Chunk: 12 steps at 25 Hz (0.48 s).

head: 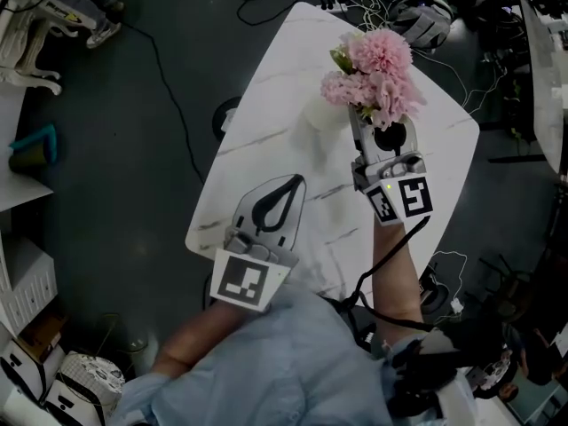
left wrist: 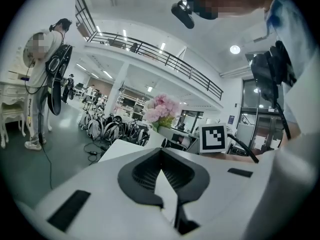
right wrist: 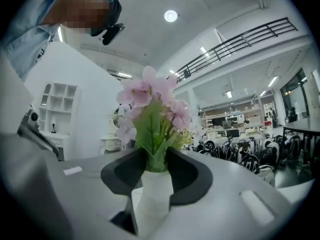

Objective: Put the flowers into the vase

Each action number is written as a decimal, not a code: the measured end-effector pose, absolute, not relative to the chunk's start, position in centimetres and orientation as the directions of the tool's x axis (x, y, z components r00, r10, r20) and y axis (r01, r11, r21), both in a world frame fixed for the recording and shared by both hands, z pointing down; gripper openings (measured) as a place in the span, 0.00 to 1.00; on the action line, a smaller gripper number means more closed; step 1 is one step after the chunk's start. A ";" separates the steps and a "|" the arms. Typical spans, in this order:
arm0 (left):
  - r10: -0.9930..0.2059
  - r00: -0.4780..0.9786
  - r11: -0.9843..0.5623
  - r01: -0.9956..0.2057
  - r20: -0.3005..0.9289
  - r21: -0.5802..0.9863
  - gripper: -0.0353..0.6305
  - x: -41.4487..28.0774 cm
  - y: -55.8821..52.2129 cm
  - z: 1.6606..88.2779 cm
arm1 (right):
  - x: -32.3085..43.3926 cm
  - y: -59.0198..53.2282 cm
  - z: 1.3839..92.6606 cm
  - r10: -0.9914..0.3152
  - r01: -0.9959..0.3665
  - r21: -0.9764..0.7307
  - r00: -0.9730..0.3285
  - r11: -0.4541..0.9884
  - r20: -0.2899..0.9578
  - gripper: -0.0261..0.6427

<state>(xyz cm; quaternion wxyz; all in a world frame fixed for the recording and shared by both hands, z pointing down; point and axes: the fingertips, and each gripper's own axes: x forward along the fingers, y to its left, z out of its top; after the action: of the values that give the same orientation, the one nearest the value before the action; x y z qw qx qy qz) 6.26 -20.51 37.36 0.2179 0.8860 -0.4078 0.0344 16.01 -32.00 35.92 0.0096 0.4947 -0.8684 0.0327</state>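
A bunch of pink flowers (head: 377, 69) with green stems (right wrist: 156, 146) stands upright in a white vase (right wrist: 155, 194) on the white marble table (head: 266, 87). My right gripper (head: 366, 118) reaches in level from the near side, at the vase's mouth. Its jaws stand one on each side of the stems, just above the rim (right wrist: 156, 156), and are open. The left gripper (head: 296, 181) rests low over the table's near left part, well apart from the vase, shut with nothing in it. From the left gripper view the flowers (left wrist: 161, 108) show beyond its tips (left wrist: 160, 152).
The table's near edge (head: 266, 260) is close to the left gripper. Cables (head: 169, 87) trail over the dark floor around the table. White shelving (head: 22, 282) stands at the left. A person (left wrist: 42, 84) stands far off at the left.
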 end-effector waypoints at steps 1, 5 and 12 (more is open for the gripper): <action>-0.706 0.667 -0.574 -0.736 0.239 0.358 0.06 6.3 -20.4 37.4 | 16.1 -31.9 36.0 -0.865 -0.867 -0.039 -0.499 0.497 0.057 0.23; -0.698 0.676 -0.583 -0.728 0.238 0.360 0.06 6.4 -20.6 37.3 | 16.0 -31.8 36.6 -0.873 -0.879 0.030 -0.469 0.477 0.129 0.34; -0.680 0.695 -0.607 -0.712 0.232 0.353 0.06 6.7 -20.4 36.7 | 15.9 -30.5 38.5 -0.862 -0.894 0.005 -0.430 0.448 0.267 0.41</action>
<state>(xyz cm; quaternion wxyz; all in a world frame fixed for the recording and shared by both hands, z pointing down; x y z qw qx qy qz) 6.74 -20.39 36.65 0.2132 0.8957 -0.3884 0.0371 15.95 -30.55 38.47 0.1159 0.5209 -0.8429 0.0686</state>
